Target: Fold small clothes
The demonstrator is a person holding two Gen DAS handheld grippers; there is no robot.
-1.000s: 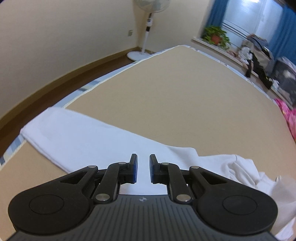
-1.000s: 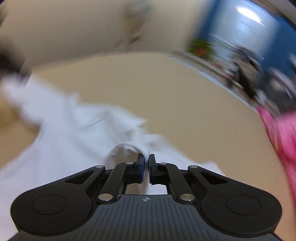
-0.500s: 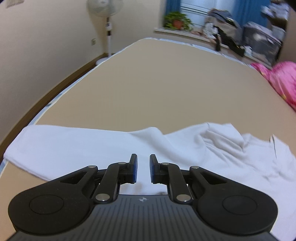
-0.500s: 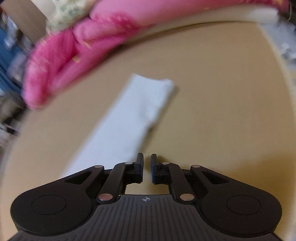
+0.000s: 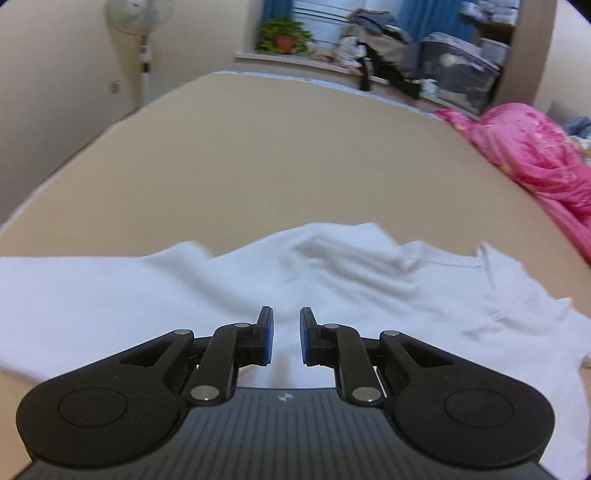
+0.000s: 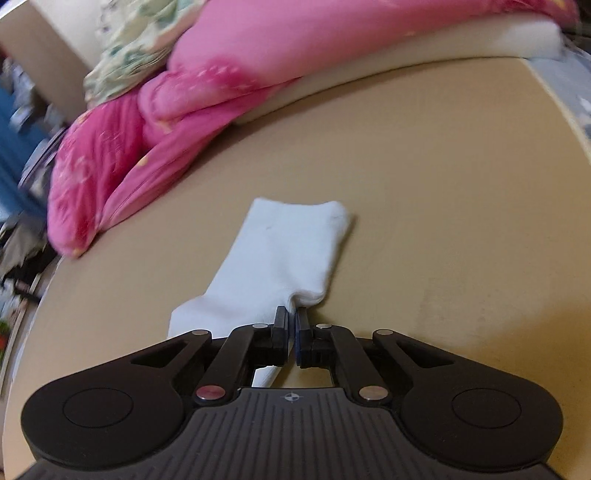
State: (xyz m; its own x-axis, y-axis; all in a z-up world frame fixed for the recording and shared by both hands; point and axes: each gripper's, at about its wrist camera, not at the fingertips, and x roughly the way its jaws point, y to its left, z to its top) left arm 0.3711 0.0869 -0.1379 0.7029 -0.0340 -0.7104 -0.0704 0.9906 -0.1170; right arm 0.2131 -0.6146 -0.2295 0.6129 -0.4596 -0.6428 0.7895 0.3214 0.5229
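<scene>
A white garment (image 5: 332, 280) lies rumpled across the tan bed surface (image 5: 280, 155) in the left wrist view. My left gripper (image 5: 286, 334) hovers over its near middle, jaws slightly apart and holding nothing. In the right wrist view a long white sleeve-like part of the garment (image 6: 284, 251) stretches away flat on the bed. My right gripper (image 6: 291, 325) is shut on the near edge of that white cloth, which bunches at the fingertips.
A pink quilt (image 6: 155, 122) is heaped along the far side, also at the right of the left wrist view (image 5: 535, 155). A floor fan (image 5: 142, 44), a potted plant (image 5: 284, 35) and storage boxes (image 5: 458, 81) stand beyond the bed. The bed edge (image 6: 554, 92) runs at right.
The left gripper swung right and now faces the garment's rumpled middle. The right gripper has closed on the cloth's near edge, and the sleeve sits closer and straighter ahead.
</scene>
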